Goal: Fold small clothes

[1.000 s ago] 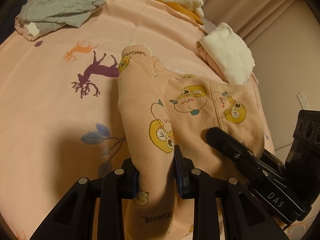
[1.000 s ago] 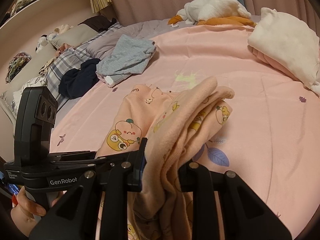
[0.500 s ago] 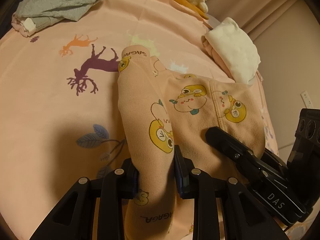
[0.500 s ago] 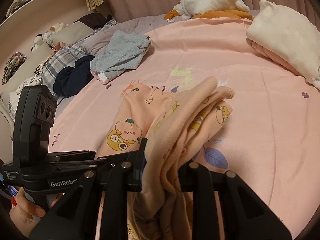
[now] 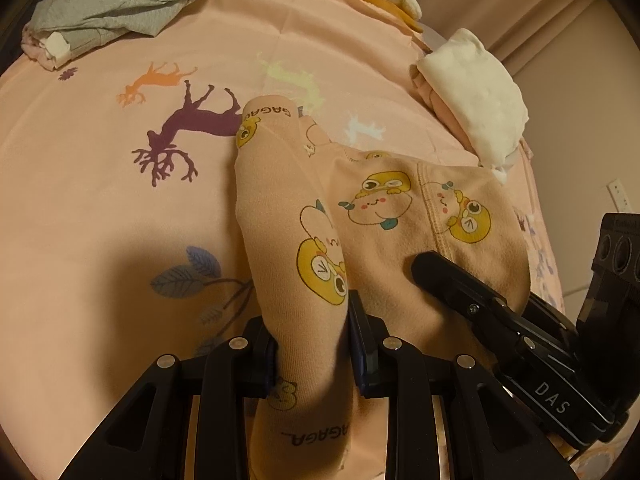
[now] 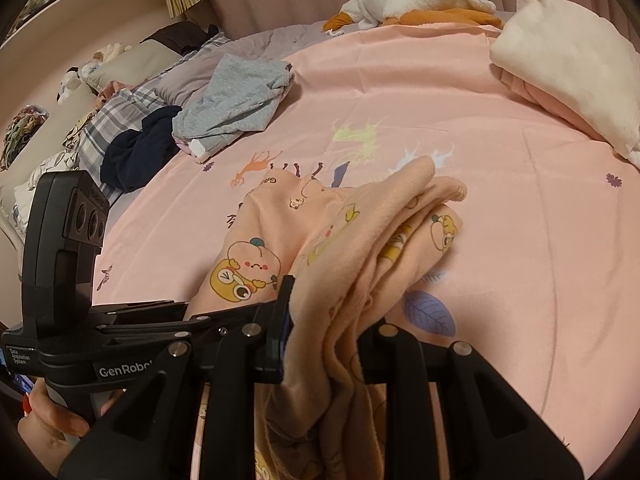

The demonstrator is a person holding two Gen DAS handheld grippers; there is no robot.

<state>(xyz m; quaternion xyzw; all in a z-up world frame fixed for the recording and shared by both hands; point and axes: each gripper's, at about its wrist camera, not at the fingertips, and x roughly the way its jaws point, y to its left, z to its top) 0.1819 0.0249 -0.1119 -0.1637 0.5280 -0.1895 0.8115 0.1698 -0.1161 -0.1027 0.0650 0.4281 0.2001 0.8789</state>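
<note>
I have the peach garment [image 5: 400, 220] pinched in both grippers above the pink bedsheet [image 5: 100, 208]. My left gripper [image 5: 312, 344] is clamped on a rolled edge with a printed band, and my right gripper [image 6: 324, 340] is clamped on a thick bunch of folds; the garment's far end rests on the sheet.
</note>
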